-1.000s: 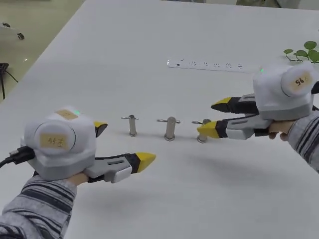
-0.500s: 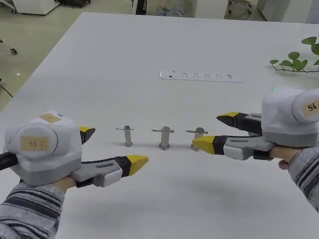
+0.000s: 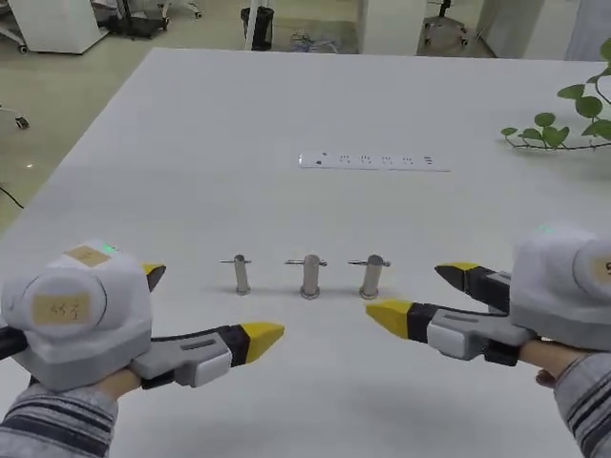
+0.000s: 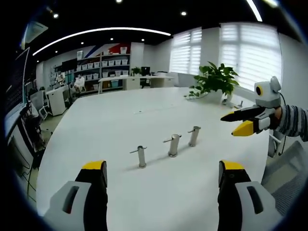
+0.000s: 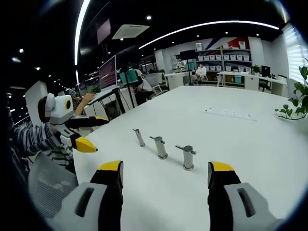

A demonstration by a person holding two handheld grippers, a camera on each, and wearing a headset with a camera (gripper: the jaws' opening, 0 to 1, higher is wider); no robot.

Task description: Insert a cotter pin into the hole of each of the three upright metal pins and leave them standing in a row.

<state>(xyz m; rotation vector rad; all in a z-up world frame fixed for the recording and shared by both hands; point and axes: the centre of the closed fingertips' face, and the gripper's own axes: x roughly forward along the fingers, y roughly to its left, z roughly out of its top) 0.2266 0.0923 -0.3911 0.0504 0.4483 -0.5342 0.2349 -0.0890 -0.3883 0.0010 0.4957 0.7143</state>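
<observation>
On the desk [image 3: 191,134], three metal pins [image 3: 310,278] stand in a row, cotter pins [image 3: 361,261] in.
My left gripper [image 3: 206,303] and right gripper [image 3: 420,294] are spread, empty; I judge it done and just keep clear.

white table [image 3: 191,143] holds three pins [image 3: 310,277], power strip [image 3: 372,160].

Three upright pins [image 3: 310,277] in a row mid-desk [image 3: 191,143], narrow gaps between them, cotter pins [image 3: 296,261] jutting sideways at the tops. Bare desk in front of the row and behind it up to the power strip [image 3: 372,161]. Left claw [image 3: 205,305] front-left, right claw [image 3: 423,294] front-right near the last pin, both spread wide, touching nothing. Plant [image 3: 563,124] at far right edge.
</observation>
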